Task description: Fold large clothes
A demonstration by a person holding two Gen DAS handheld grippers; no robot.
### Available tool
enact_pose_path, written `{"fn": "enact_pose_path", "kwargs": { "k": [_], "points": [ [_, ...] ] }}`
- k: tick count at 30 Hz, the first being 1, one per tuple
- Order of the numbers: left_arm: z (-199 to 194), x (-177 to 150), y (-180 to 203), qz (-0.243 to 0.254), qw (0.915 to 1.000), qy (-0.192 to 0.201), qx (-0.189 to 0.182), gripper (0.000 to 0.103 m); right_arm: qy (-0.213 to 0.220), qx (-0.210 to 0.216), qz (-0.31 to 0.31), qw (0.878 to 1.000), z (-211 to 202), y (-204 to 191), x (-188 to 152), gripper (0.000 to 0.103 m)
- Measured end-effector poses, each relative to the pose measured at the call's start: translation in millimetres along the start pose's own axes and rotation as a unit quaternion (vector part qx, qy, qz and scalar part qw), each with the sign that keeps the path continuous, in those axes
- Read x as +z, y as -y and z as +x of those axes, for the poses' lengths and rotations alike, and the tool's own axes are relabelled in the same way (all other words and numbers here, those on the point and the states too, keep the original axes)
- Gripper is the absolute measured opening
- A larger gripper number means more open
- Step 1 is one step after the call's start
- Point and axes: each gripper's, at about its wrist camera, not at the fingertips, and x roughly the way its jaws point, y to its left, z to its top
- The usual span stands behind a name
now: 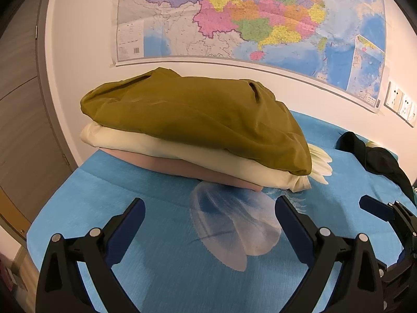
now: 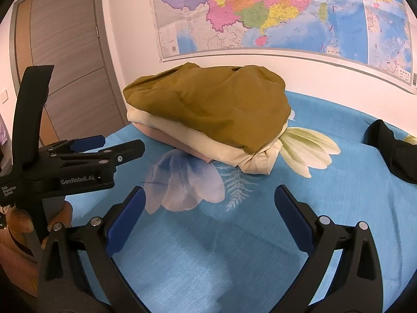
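Note:
A stack of folded clothes lies on the blue bed sheet (image 1: 161,260): an olive-brown garment (image 1: 192,117) on top, a cream one (image 1: 156,146) under it, a pink one (image 1: 182,168) at the bottom. The stack also shows in the right wrist view (image 2: 213,109). My left gripper (image 1: 209,208) is open and empty, just short of the stack. My right gripper (image 2: 209,198) is open and empty, to the right of the left one. The left gripper shows in the right wrist view (image 2: 114,146). A black garment (image 2: 393,151) lies unfolded at the right.
The bed stands against a white wall with a large map (image 1: 247,18). A wooden door (image 2: 67,65) is at the left. Wall sockets (image 1: 401,104) are at the right. The sheet has printed flowers (image 2: 182,182).

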Motion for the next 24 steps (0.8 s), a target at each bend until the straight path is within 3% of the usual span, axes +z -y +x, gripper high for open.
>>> {"fn": "enact_pose_path", "kwargs": {
  "k": [24],
  "points": [
    [-1.3,-2.7,-1.7,0.003,1.0000,-0.002,0.001,0.096,-0.007,0.006,0.013,1.000,0.8,1.8,-4.4,0.097]
  ]
}}
